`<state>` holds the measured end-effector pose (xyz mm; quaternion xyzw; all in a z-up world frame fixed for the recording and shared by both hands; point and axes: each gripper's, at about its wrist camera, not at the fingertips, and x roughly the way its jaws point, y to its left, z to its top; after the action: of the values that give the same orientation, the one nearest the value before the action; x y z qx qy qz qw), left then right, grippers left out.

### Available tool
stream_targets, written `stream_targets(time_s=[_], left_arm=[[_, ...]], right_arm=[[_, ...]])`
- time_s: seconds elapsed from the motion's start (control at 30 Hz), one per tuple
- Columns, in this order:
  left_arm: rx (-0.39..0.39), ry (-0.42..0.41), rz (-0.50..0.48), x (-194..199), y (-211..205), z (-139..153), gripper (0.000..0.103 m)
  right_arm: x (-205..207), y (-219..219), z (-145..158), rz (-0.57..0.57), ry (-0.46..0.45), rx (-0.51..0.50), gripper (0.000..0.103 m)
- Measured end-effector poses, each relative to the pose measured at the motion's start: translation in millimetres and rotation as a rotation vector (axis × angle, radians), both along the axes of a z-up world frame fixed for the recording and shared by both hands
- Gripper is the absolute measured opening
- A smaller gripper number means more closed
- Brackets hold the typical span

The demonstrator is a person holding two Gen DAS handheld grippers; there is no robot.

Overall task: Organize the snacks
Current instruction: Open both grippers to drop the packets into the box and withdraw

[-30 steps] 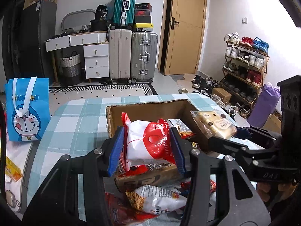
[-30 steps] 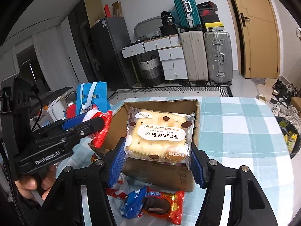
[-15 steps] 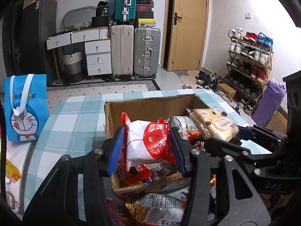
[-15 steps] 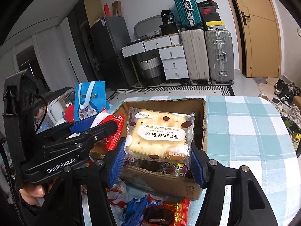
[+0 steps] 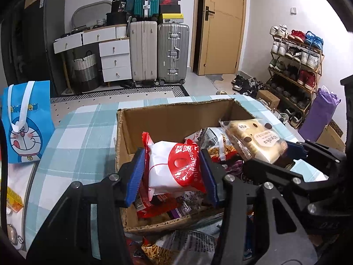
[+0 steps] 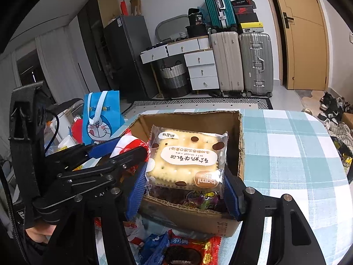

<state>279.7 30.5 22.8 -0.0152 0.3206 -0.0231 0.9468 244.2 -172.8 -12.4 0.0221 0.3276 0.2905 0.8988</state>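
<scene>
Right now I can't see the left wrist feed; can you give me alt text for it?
The left tongs grip a red-and-white snack bag above an open cardboard box already part-filled with snacks. At right, the right tongs hold a clear-wrapped cracker pack over the same box. The box sits on a teal checked tablecloth, with a blue cartoon bag at left.

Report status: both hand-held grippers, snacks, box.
Left hand-held gripper clamps red-white packet. Right hand-held gripper clamps biscuit pack. Both over cardboard box, already holding snacks. Nothing blocking.
</scene>
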Motion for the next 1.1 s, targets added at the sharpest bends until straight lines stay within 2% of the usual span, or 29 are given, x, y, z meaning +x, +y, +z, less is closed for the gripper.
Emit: stream_targets(time_s=[0.1,0.13,0.17,0.23,0.3,0.33,0.37,0.47,0.63,0.8,1.1], left_arm=[[0.016,0.011,-0.03,-1,-7,1,0.058],[0.017,0.01,-0.032,-5,-5,2,0.066],[0.018,0.008,-0.027,-9,-4,4,0.079],[0.011,-0.002,-0.025,-16,-2,6,0.086],[0.004,-0.004,-0.03,-26,0,11,0.087],[0.004,-0.003,-0.028,-31,1,12,0.092],[-0.001,-0.005,-0.021,-37,4,13,0.103],[-0.021,-0.019,0.002,-57,16,16,0.102],[-0.036,-0.011,0.045,-93,38,10,0.102],[-0.054,0.006,0.067,-124,54,-5,0.102],[-0.035,0.066,0.073,-139,57,-29,0.102]], right_arm=[[-4,0,2,0.003,-0.012,-0.014,0.068],[-6,-2,3,0.001,-0.02,-0.016,0.069],[-8,-4,4,-0.002,-0.025,-0.014,0.074],[-14,-10,8,-0.005,-0.039,-0.005,0.077],[-20,-17,12,-0.014,-0.05,-0.01,0.086],[-23,-21,13,-0.019,-0.051,-0.012,0.091],[-25,-25,14,-0.022,-0.046,-0.011,0.096],[-32,-38,13,-0.036,-0.016,0.003,0.102],[-46,-52,7,-0.06,-0.01,-0.033,0.102],[-58,-60,-9,-0.068,0.033,-0.055,0.102],[-64,-52,-40,-0.058,0.088,-0.078,0.102]])
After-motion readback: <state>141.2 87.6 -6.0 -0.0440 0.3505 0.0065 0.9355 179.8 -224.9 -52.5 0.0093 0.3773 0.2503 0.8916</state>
